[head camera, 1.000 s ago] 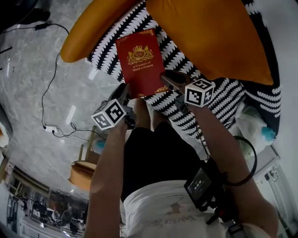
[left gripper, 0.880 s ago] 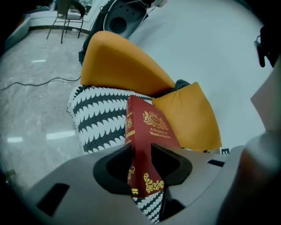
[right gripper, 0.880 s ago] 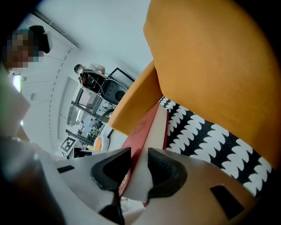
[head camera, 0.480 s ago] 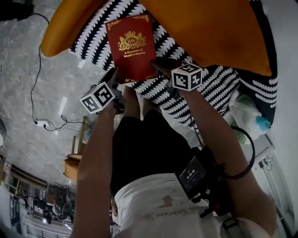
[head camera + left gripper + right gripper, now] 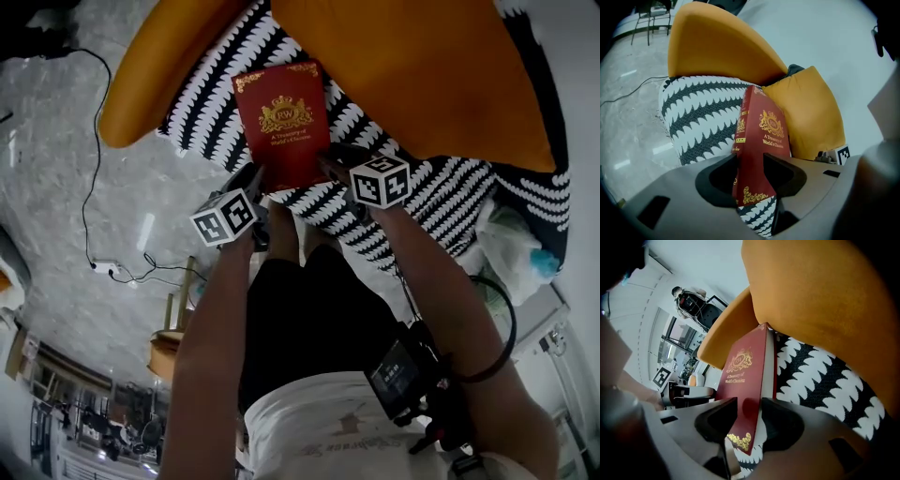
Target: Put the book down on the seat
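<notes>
Red gilt hardback book (image 5: 284, 122) is settling lower onto the black-and-white patterned seat (image 5: 422, 187).
Left tongs (image 5: 255, 175) and right tongs (image 5: 329, 163) are loosening, released around it; withdraw straight.

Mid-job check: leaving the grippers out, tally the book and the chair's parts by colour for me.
Red: 1, the book
Orange: 2, the chair shell and the cushion
Black and white: 1, the seat
Total: 4

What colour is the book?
Dark red, with a gold crest and gold writing on the front. The book shows best in the head view.
</notes>
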`<state>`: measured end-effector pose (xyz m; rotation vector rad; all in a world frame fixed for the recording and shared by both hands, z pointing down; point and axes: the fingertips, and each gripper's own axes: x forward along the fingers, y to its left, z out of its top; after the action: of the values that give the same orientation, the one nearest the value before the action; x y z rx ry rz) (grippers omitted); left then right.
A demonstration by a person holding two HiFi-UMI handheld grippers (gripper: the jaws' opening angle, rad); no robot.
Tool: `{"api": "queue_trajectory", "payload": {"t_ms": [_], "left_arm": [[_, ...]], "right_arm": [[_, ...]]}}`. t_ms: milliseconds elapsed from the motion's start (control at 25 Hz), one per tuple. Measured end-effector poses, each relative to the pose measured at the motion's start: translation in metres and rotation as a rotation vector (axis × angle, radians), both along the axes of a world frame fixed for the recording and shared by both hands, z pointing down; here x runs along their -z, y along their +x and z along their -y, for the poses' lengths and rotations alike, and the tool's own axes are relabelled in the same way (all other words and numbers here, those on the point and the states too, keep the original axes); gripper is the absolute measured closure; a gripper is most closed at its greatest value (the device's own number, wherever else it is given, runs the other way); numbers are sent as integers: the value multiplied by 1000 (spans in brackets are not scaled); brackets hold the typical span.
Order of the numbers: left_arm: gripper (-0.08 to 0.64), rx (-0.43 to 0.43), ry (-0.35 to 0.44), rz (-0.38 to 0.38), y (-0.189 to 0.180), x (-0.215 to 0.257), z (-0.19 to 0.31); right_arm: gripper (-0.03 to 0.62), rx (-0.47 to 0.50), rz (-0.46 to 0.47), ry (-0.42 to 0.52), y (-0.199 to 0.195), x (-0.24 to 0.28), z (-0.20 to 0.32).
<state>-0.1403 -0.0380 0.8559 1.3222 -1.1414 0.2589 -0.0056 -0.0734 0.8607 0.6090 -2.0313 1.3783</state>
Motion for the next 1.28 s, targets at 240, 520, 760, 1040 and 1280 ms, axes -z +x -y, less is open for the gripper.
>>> {"api": "queue_trajectory", "payload": {"t_ms": [240,520,760,1040,1280], "left_arm": [[391,-57,-2,7,2,-4,0],[374,-60,-5,-21,2,-4,2],[374,-73,25,-42,5,10,-3],[376,-97,60,-27,13,38,-24],[392,-165,112,2,29,74,-43]], "right_arm": [[407,44,-51,25,-1,-5,0],[387,-22,-41,15,-5,-5,1],[385,-38,-35,28,1,9,-3],[399,-86,-38,77,23,39,-12],[502,-99,-17,134,35,78,-33]]}}
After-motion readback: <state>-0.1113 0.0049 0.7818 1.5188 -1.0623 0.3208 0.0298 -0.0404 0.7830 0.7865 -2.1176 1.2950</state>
